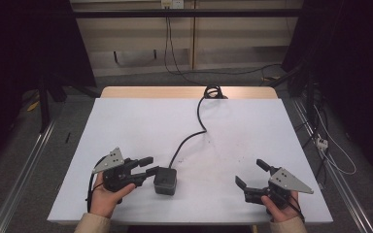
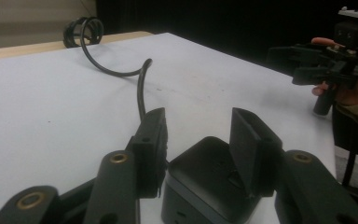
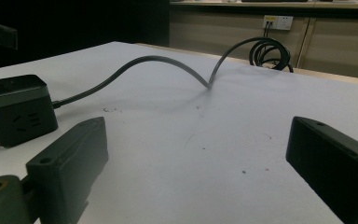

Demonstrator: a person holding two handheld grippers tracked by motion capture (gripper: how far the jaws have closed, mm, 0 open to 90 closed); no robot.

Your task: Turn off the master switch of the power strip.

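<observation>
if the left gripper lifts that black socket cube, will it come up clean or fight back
The socket cube looks rigid and boxy, so it should not roll. Its smooth sides may slip between the left gripper pads. The thick cable, looped to the far edge, will probably drag and twist it.

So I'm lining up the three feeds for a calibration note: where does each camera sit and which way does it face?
High view: above the person's side, looking forward and down at the table; both hands and grippers show.
Left gripper view: rides the left gripper, looking along its jaws, which flank the black socket cube; right gripper farther off.
Right gripper view: rides the right gripper, jaws apart, facing the table's far edge.
All share the cube and its cable.
</observation>
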